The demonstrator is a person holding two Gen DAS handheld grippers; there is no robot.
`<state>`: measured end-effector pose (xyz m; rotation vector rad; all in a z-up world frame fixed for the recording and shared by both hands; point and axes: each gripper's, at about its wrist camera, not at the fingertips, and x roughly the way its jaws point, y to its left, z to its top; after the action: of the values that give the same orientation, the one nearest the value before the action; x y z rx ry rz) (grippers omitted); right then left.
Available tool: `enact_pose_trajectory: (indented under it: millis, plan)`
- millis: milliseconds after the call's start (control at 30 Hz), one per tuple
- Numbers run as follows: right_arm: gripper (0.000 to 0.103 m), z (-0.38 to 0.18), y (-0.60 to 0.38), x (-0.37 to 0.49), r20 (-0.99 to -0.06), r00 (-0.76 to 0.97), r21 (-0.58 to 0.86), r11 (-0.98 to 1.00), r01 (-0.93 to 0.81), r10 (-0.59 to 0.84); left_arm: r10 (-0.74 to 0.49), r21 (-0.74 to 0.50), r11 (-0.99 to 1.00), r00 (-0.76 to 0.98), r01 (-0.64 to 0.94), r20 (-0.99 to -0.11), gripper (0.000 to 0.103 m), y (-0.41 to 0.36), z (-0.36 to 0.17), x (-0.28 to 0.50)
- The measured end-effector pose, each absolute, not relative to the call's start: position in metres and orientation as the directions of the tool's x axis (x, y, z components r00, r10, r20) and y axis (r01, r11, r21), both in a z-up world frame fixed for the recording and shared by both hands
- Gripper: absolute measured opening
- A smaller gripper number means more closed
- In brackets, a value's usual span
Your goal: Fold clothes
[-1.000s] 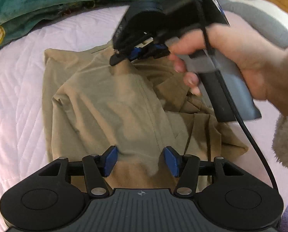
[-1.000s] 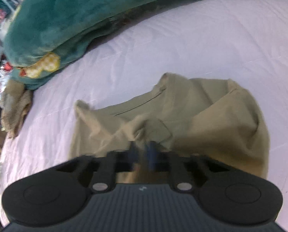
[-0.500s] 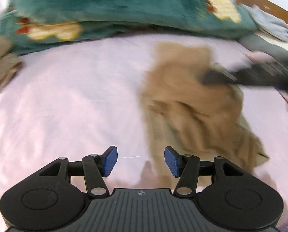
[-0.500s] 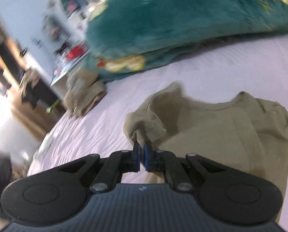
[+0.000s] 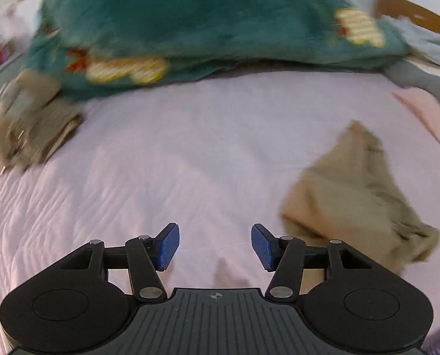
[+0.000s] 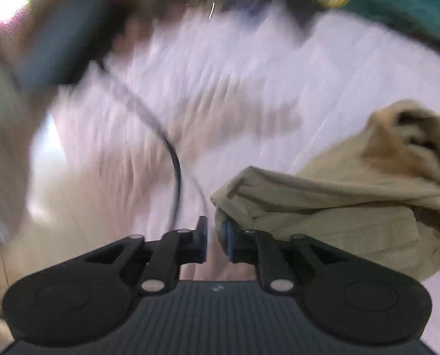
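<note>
I'm hovering my left gripper (image 5: 215, 247), unclenched, over quilted pink bedding (image 5: 175, 162); my right gripper (image 6: 215, 238) is just releasing the crumpled khaki garment (image 6: 338, 195).

A pale pink quilted bedspread (image 5: 166, 159) fills the frame; a teal plush blanket (image 5: 190, 23) lies across the top, a wooden headboard (image 5: 412, 14) upper right.

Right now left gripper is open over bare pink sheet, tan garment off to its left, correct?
Not quite. The left gripper is open over the pink sheet, but the tan garment lies to its right, as the left wrist view shows.
</note>
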<state>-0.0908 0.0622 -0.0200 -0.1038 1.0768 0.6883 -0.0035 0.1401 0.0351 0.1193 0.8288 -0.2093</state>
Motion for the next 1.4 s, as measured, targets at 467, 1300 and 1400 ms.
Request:
enact_pose_trajectory:
  millis: [467,1300,1400]
  plan:
    - [0.063,0.017,-0.234,0.079,-0.786,0.616,0.182,0.973,0.143,0.057,-0.263,0.253,0.731,0.603,0.634,-0.753,0.057,-0.053,0.004,-0.008]
    - [0.043,-0.038,-0.247,0.15,-0.76,0.642,0.094,0.994,-0.047,0.102,0.138,0.403,0.887,0.704,0.225,-0.697,0.059,0.011,-0.051,0.178]
    - [0.05,-0.019,-0.24,0.158,-0.726,0.676,0.078,0.992,-0.103,0.127,0.204,0.431,0.891,0.724,0.141,-0.659,0.058,0.018,-0.031,0.199]
